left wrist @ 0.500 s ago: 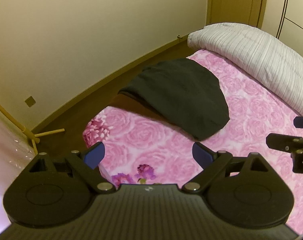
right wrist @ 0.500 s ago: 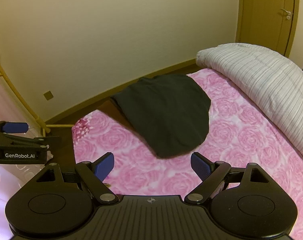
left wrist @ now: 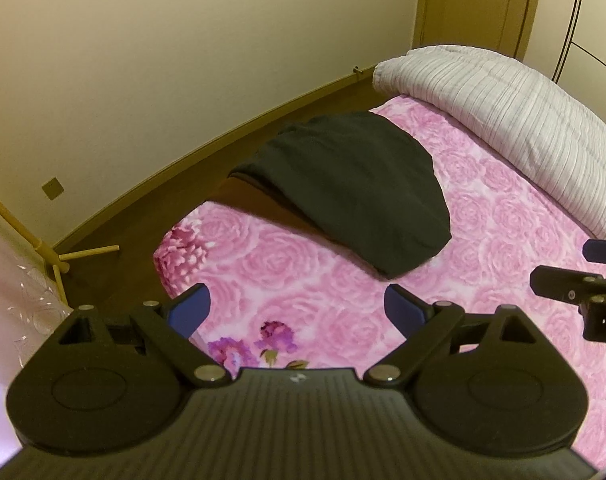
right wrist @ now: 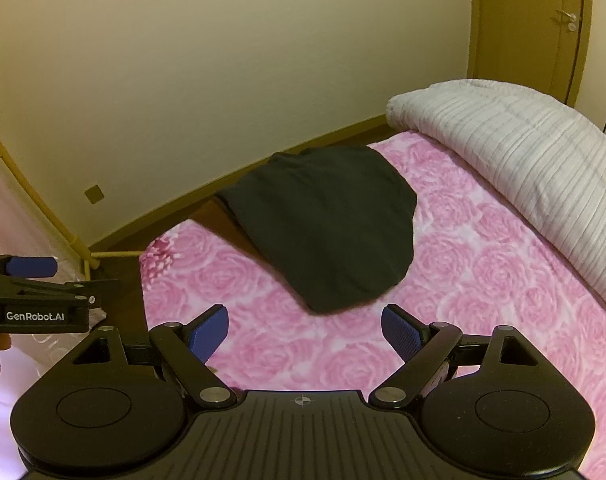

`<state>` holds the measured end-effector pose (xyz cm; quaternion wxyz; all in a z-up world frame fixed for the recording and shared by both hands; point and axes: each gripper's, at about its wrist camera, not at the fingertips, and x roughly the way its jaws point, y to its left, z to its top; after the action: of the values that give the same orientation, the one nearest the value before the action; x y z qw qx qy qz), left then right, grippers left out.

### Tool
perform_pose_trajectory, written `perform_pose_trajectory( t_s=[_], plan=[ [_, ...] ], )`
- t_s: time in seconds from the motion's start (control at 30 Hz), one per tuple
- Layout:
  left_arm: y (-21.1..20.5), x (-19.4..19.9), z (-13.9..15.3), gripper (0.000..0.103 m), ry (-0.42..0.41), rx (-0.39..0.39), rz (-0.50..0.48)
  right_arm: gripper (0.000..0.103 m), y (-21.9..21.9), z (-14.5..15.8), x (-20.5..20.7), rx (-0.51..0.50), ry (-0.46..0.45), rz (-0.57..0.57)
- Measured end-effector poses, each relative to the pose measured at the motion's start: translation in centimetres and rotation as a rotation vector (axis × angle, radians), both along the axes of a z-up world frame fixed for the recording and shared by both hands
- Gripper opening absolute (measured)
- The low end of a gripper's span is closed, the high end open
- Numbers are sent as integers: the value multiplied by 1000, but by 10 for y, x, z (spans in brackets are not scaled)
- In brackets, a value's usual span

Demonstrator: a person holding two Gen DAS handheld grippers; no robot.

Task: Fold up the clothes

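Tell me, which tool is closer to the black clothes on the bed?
Right, but only slightly. The right tool hangs open just short of the black clothes' near edge. The left tool is also open, a little farther back over the pink bedspread. Neither touches them.

Our left gripper (left wrist: 297, 310) jaws spread wide and empty, our right gripper (right wrist: 305, 330) likewise, side by side, both held level

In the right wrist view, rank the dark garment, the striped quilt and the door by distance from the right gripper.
From the right gripper:
1. Dark garment, straight ahead on the pink bedspread.
2. Striped quilt, ahead to the right.
3. Door, far right corner.
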<state>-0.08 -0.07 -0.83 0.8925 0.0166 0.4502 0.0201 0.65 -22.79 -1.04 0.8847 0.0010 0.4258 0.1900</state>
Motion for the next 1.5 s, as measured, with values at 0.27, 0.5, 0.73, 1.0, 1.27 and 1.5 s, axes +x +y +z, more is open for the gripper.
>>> perform_pose_trajectory(
  t_s=[0.27, 0.5, 0.73, 1.0, 1.27, 1.5],
  plan=[
    [2, -3, -3, 90, 3, -20, 2, 87, -1, -2, -1, 4, 5, -9],
    [0, -5, -4, 85, 7, -22, -4, 87, -4, -3, 0, 12, 11, -14],
    [0, -9, -2, 85, 11, -8, -1, 87, -13, -7, -5, 25, 14, -12],
    [9, -9, -10, 90, -22, 24, -39, 87, -28, -28, -12, -3, 15, 21],
    [29, 55, -58, 90, -38, 183, -302, 87, -18, -51, 24, -99, -24, 85],
    [42, 166, -137, 90, -129, 340, -644, 87, 19, -111, 96, -248, -4, 174]
  ],
)
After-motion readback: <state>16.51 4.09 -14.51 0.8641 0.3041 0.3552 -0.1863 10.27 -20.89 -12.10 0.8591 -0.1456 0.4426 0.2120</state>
